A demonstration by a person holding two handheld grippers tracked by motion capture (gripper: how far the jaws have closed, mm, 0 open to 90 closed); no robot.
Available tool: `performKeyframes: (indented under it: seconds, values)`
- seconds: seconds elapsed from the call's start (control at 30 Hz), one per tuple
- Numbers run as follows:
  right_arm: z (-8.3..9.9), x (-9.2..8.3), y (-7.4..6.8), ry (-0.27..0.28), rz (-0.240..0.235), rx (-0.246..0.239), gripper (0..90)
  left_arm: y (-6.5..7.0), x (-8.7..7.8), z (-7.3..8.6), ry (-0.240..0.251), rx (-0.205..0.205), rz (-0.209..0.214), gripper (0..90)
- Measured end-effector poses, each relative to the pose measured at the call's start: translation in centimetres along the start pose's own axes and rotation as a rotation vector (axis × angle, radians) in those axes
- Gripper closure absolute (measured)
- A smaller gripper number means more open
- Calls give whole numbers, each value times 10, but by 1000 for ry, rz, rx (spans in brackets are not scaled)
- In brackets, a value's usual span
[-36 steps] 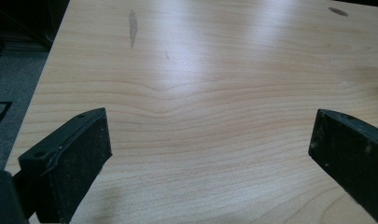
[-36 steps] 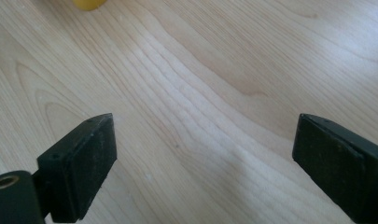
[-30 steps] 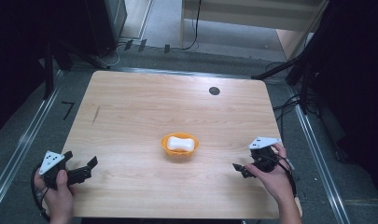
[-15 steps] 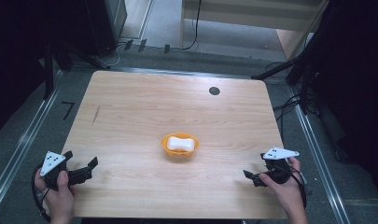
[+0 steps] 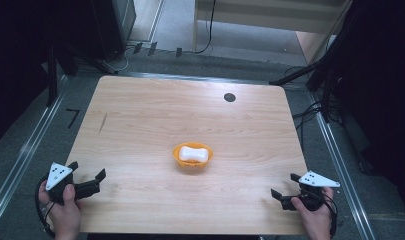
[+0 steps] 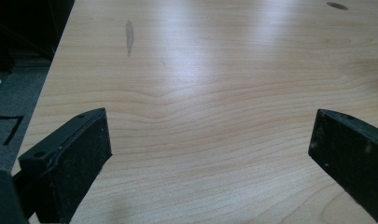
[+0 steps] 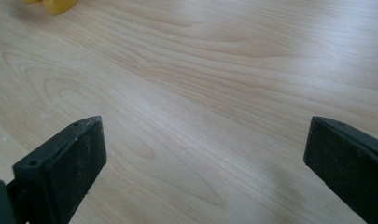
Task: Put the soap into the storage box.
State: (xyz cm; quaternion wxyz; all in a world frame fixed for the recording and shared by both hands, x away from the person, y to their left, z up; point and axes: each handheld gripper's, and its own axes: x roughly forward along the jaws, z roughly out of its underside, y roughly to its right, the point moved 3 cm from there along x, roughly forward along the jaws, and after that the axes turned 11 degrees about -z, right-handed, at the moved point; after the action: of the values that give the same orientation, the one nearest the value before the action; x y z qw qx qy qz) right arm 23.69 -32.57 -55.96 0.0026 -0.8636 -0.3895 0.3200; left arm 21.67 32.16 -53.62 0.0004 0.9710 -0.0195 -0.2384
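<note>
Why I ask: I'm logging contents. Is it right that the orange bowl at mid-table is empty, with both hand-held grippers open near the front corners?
Not quite: the bowl holds a white object, as the high view shows. Left hand-held gripper and right hand-held gripper are open near the front corners.

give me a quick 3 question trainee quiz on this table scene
1. True or false: the white block lies inside the orange bowl.
2. Which tool holds something? A) left tool B) right tool C) neither
3. Fill in: the small dark round spot sits near the table's ____ edge in the high view.

Key
1. True.
2. C; both stand open over bare wood, near the table's front corners.
3. Far.
</note>
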Motion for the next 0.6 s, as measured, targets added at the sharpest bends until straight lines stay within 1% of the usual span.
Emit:
performKeyframes:
  seconds: [0.03,0.07,0.1,0.13,0.17,0.2,0.27,0.3,0.33,0.43,0.6]
  values:
    - [0,0,0,0,0,0,0,0,0,0,0,0,0,0]
    - [5,-2,2,36,35,20,0,0,0,0,0,0,0,0]
    - [5,-2,2,36,35,20,0,0,0,0,-1,0,0,0]
    - [9,-3,5,52,71,26,0,0,0,0,-1,0,1,0]
    - [9,-3,5,52,71,26,0,0,0,0,-3,-1,3,0]
    - [8,-4,5,72,84,32,0,0,0,0,-5,-1,7,0]
    - [9,-8,6,129,82,52,0,0,-1,0,-6,-3,12,0]
    - [10,-9,6,142,73,64,0,-1,-1,0,-7,-6,13,0]
    - [10,-9,5,156,78,65,0,-1,-1,1,-8,-8,21,0]
    - [11,-9,5,163,79,70,0,-1,-1,1,-13,-9,26,0]
    - [12,-10,4,176,96,57,0,1,-3,2,-14,4,43,0]
